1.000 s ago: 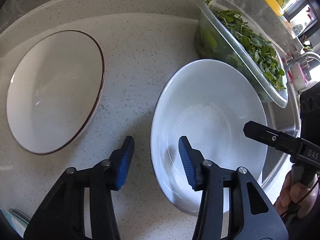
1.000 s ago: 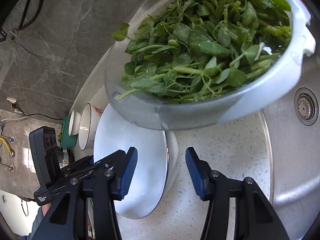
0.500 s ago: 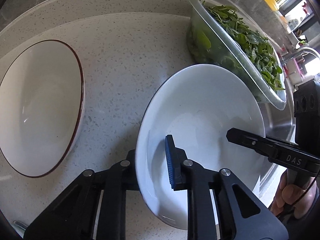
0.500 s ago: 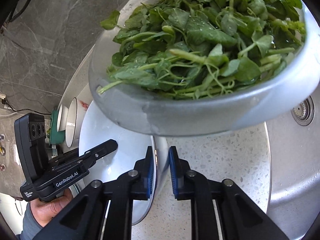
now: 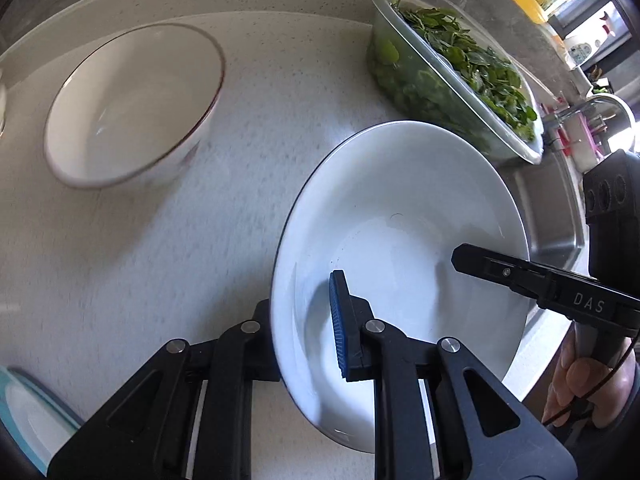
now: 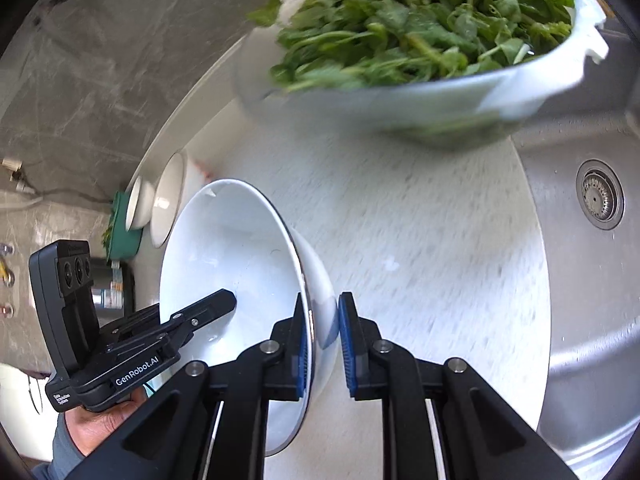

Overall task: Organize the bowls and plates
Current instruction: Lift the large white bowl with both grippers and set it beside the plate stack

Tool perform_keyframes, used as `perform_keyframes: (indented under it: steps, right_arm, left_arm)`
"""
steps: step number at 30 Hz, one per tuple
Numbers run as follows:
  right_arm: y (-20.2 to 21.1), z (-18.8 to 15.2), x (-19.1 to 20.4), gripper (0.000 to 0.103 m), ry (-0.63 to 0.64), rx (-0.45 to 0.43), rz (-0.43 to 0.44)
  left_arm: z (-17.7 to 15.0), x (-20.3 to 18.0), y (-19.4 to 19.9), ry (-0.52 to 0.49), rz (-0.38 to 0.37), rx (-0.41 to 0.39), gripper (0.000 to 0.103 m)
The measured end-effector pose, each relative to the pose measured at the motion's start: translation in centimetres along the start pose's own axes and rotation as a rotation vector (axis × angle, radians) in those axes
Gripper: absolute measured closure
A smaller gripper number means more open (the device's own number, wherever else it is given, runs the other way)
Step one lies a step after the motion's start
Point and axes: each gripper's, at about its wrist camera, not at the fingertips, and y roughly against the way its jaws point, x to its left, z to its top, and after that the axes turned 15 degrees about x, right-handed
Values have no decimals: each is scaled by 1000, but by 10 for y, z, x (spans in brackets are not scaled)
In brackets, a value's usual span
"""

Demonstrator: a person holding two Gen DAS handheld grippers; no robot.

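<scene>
Left wrist view: the left gripper (image 5: 304, 332) is clamped on the near rim of the white plate (image 5: 400, 200), its blue inner pad lying on the plate's inside while the outer finger is hidden behind the rim. The plate is tilted, its far edge up, over the speckled counter (image 5: 280, 92). Across the plate, the right gripper (image 5: 464, 256) reaches in from the right; only one black finger shows here, so its hold cannot be read from this side, and the hand (image 5: 580, 380) that carries it is cut off at the frame edge. Ahead and to the left of the left gripper sits a red-rimmed bowl (image 5: 132, 108), blurred. Ahead to the right stands a clear container of greens (image 5: 452, 68), with the sink (image 5: 548, 216) beyond the plate. A blue-edged dish (image 5: 24, 412) is cut off at the lower left corner.

Right wrist view: the right gripper (image 6: 322, 340) has just closed and now pinches the plate (image 6: 224, 248) wall between both blue pads, the plate standing almost on edge to its left. The left gripper (image 6: 224, 300) shows as one finger lying inside the plate, the other hidden behind it; a hand (image 6: 104, 420) and grey sleeve are partly cut off below. The greens container (image 6: 420, 40) lies ahead, smeared by blur. The red-rimmed bowl (image 6: 168, 208) and a smaller white bowl (image 6: 136, 208) stand far left, seen edge-on, beside something green too small to make out. The sink drain (image 6: 600, 196) lies to the right
</scene>
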Motion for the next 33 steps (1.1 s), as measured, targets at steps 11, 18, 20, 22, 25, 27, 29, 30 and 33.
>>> perform_keyframes:
  steps: [11, 18, 20, 22, 25, 27, 29, 30, 33]
  right_arm:
    - [-25, -58, 36, 85, 108, 79, -18]
    - [-47, -75, 34, 85, 120, 117, -34]
    - [-52, -76, 30, 85, 117, 121, -27]
    - [-55, -79, 30, 84, 122, 120, -32]
    - [-58, -80, 28, 84, 125, 122, -26]
    - [-59, -80, 29, 84, 130, 120, -20]
    - [-59, -80, 30, 80, 141, 123, -10]
    - [-57, -80, 28, 78, 141, 122, 3]
    - [-53, -83, 27, 68, 151, 115, 30]
  left_arm:
    - [-111, 17, 7, 80, 12, -33, 87]
    - [-146, 33, -11, 105, 21, -27, 87]
    - [-149, 33, -16, 101, 40, -30, 87]
    - [-147, 32, -21, 102, 43, -29, 87]
    - [-147, 32, -23, 103, 45, -45, 86]
    - [-145, 29, -25, 100, 55, -52, 85]
    - [-145, 26, -27, 108, 68, -63, 82]
    - [-138, 23, -29, 113, 69, -63, 76]
    - [-139, 16, -26, 115, 77, -78, 25]
